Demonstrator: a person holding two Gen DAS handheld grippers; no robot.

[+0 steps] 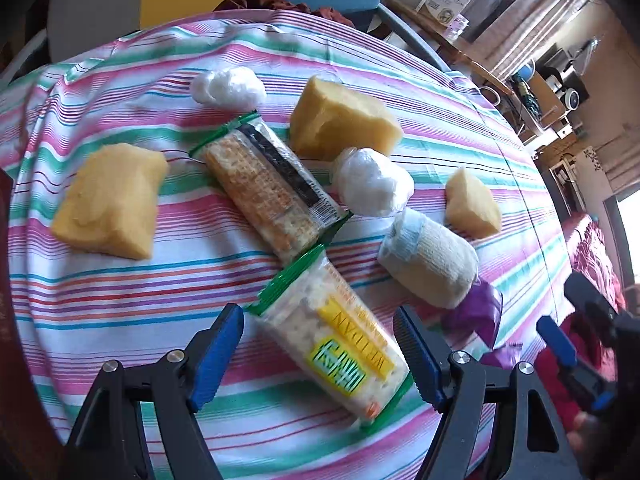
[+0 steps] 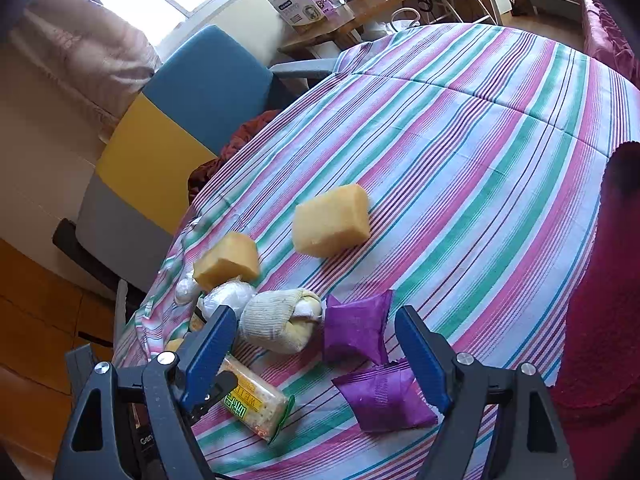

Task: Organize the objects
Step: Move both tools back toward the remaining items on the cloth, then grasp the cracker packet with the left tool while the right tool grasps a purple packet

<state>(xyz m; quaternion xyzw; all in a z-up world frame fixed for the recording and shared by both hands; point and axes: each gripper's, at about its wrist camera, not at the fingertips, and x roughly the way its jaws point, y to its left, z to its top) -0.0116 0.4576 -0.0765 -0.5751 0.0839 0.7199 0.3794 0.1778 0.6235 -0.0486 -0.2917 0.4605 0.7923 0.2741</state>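
Observation:
A cracker pack (image 1: 332,344) with a green edge and yellow label lies on the striped tablecloth (image 1: 120,320). My left gripper (image 1: 318,320) points down over it, open, one blue finger on each side and neither pad touching. A second cracker pack (image 1: 264,184), three yellow sponges (image 1: 108,200), two white plastic balls (image 1: 372,184) and a rolled sock (image 1: 428,264) lie beyond. My right gripper (image 2: 316,320) is open above two purple packets (image 2: 356,328), with the sock (image 2: 276,324) and the labelled cracker pack (image 2: 256,404) to its left.
A blue, yellow and grey chair (image 2: 208,80) stands past the table's far edge. A side table with a box (image 2: 296,4) is behind it. A dark red cloth (image 2: 600,320) hangs over the table's right side. The striped cloth (image 2: 480,160) stretches wide beyond the sponges.

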